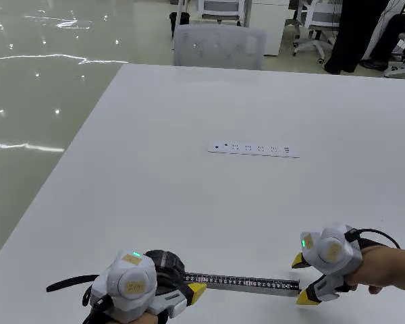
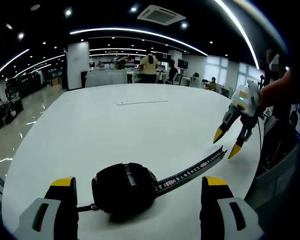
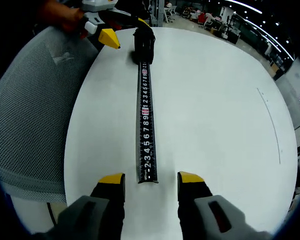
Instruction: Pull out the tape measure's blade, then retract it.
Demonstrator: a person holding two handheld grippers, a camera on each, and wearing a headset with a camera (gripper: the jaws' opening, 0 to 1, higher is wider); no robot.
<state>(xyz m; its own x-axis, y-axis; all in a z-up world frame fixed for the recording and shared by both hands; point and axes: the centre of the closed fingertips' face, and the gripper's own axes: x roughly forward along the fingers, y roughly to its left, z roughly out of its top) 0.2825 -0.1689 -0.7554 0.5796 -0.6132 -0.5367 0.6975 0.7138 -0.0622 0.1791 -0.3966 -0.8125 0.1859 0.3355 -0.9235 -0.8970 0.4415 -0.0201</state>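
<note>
A black tape measure case (image 1: 165,263) lies on the white table (image 1: 189,189) near its front edge. Its dark blade (image 1: 246,282) lies flat, pulled out to the right. My left gripper (image 1: 182,287) stands open around the case (image 2: 125,187), its jaws wide on either side and not touching it. My right gripper (image 1: 302,279) is open at the blade's free end (image 3: 147,177), which lies between the yellow fingertips (image 3: 112,178) ungripped. The right gripper (image 2: 225,146) shows beyond the blade tip in the left gripper view. In the right gripper view the left gripper (image 3: 127,30) sits at the case (image 3: 144,42).
A white power strip (image 1: 253,148) lies mid-table. A grey chair (image 1: 219,46) stands at the far edge, and a person (image 1: 354,34) stands at the back right. A mesh chair back (image 3: 35,110) is close to the table's near side. A black strap (image 1: 71,283) trails left of the case.
</note>
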